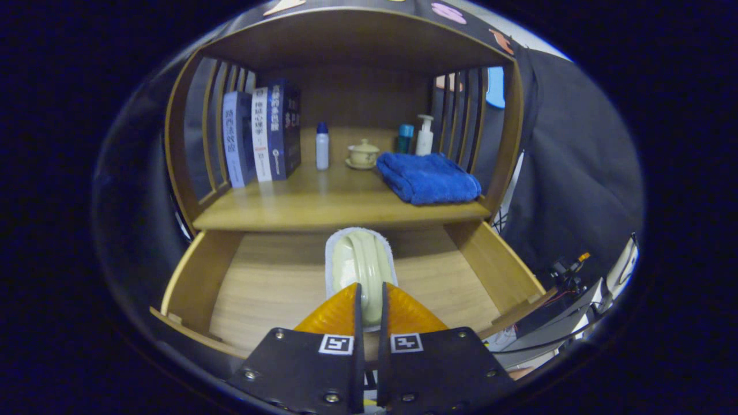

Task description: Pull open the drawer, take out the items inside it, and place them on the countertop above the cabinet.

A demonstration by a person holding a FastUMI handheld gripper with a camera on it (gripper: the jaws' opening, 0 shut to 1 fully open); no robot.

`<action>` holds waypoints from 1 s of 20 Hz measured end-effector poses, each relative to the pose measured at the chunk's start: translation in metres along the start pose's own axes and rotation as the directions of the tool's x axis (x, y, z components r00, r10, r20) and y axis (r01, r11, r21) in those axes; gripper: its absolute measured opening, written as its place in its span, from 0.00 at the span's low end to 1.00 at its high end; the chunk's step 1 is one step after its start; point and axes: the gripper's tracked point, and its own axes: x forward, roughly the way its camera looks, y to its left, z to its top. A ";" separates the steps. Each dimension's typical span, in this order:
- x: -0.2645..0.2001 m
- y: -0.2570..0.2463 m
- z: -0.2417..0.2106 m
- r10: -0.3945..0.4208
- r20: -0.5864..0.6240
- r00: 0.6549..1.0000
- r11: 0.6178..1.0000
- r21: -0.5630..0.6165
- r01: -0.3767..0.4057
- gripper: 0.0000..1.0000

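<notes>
Gripper view: the gripper [369, 297] is positioned over the open wooden drawer [271, 282], which stands pulled out below the countertop shelf; both fingers [337, 314] are clenched on the pale green handle of a scrubbing brush with a white bristle rim [360, 262]; the handle runs lengthwise between the fingers, and the brush head extends just ahead of them, above the drawer floor; whether the brush touches the drawer floor cannot be determined; the visible drawer floor on either side of the brush is bare light wood, bounded by a side wall on each side.

Beyond the drawer, the wooden countertop [323, 210] forms the base of a wooden cabinet hutch with slatted sides [196, 138]; three upright books with blue and white spines [262, 135] stand at the far left of the countertop, against the slats; a small white bottle with a blue cap [322, 147] stands upright to the right of the books; a small beige lidded cup on a saucer [362, 154] sits just beside it; a folded blue towel [429, 177] lies on the right part of the countertop, close to its front edge; behind the towel stand a teal bottle [405, 138] and a white pump bottle [425, 135], both upright, near the right slats.
</notes>
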 end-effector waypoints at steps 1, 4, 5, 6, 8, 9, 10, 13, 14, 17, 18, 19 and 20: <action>-0.004 0.001 0.013 0.004 0.026 1.000 1.000 0.016 -0.005 0.09; -0.015 0.001 0.047 0.004 0.072 0.997 1.000 0.024 -0.006 0.09; -0.017 0.002 0.058 0.007 0.085 0.996 1.000 0.026 -0.009 0.09; -0.018 0.003 0.068 0.010 0.096 0.995 0.999 0.034 -0.013 0.09; -0.021 0.008 0.090 0.026 0.122 0.992 0.998 0.051 -0.033 0.09; -0.021 0.008 0.101 0.025 0.137 0.990 0.998 0.056 -0.033 0.09; -0.019 0.010 0.110 0.033 0.148 0.988 0.998 0.055 -0.042 0.09; -0.013 0.016 0.139 0.048 0.187 0.981 0.997 0.058 -0.060 0.09; -0.007 0.014 0.143 0.042 0.182 0.982 0.997 0.062 -0.054 0.09; 0.021 0.021 0.136 0.059 0.092 0.994 0.995 0.074 -0.066 0.09; 0.036 0.024 0.131 0.068 0.055 0.996 0.994 0.084 -0.073 0.09; 0.049 0.026 0.124 0.069 0.014 0.998 0.994 0.084 -0.070 0.09; 0.064 0.024 0.112 0.058 -0.046 0.997 0.996 0.067 -0.055 0.09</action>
